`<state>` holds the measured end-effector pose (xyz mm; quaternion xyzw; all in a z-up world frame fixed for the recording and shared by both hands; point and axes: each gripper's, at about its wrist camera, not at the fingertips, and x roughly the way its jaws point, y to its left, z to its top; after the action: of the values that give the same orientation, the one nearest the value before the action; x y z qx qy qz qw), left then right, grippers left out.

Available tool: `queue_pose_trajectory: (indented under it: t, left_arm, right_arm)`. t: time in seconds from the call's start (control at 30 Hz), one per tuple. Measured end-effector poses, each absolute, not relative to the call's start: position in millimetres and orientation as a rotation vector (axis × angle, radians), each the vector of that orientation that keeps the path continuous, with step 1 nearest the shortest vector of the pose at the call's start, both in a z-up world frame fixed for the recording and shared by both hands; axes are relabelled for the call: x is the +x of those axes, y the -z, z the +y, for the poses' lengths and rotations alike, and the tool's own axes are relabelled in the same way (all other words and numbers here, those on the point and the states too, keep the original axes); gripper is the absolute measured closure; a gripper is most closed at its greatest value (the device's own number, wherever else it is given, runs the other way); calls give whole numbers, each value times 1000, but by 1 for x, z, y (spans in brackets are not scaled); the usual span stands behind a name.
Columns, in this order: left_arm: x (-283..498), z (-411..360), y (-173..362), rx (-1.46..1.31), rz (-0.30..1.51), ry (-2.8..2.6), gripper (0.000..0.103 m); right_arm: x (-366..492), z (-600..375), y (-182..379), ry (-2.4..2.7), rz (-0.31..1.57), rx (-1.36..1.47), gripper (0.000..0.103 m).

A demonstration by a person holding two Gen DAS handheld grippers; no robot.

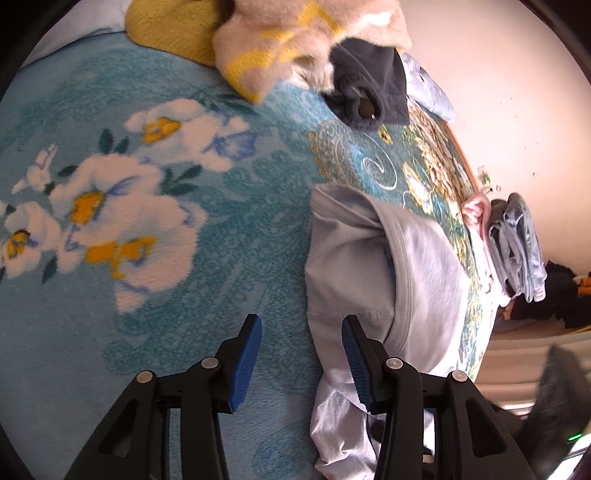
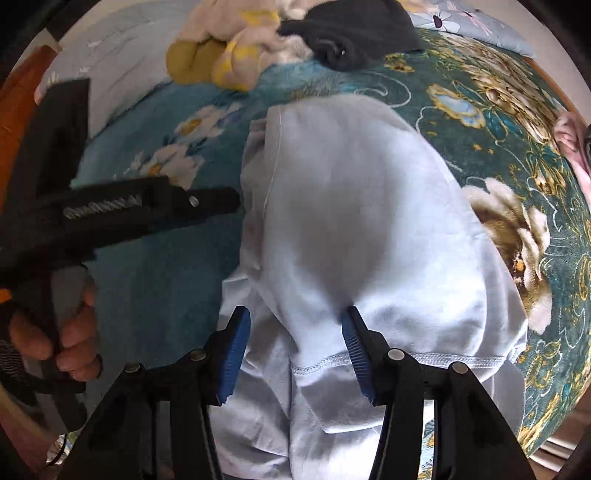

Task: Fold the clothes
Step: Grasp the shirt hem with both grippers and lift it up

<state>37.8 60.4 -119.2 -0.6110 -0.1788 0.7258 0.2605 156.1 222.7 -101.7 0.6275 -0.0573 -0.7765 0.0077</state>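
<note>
Pale blue garment (image 2: 354, 236) at frame centre on floral blanket (image 2: 517, 155); lower part cut off by frame edge. Right gripper (image 2: 295, 350) wide, straddling the fabric. Left gripper (image 1: 303, 362) wide, empty. No legible writing.

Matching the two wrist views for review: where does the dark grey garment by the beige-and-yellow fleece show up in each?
Left wrist: dark grey garment at top, right of centre, beside the beige-and-yellow fleece.
Right wrist: top centre, right of the fleece.
Shared landmark: the light blue shirt on the floral blanket.
</note>
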Motion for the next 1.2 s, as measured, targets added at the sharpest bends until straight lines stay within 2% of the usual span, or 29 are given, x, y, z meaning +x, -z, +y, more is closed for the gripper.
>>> queue_pose_trajectory:
  t: [0.03,0.07,0.1,0.37,0.6,0.83,1.2]
  left_arm:
    - [37,60,120,-1653,-491,-1961,54]
    - [37,59,120,-1651,-497,-1957,53]
    - [37,59,120,-1648,-498,-1950,53]
    - [36,88,121,-1627,-440,-1897,53]
    - [43,118,104,-1543,-297,-1884,53]
    - [63,156,74,-1376,-117,-1807,53]
    - [90,199,63,-1347,-88,-1695,53]
  right_arm:
    - [154,223,107,2424,-164,1992,61]
    - [154,226,108,2438,-157,2007,94]
    - [155,232,107,2458,-160,2016,101]
    - [172,340,41,2809,-468,1888,101]
    - [189,418,8,3064,-597,1836,101]
    - [214,446,-4,3151,-705,1804,101]
    - [242,460,-25,3219,-837,1692,101]
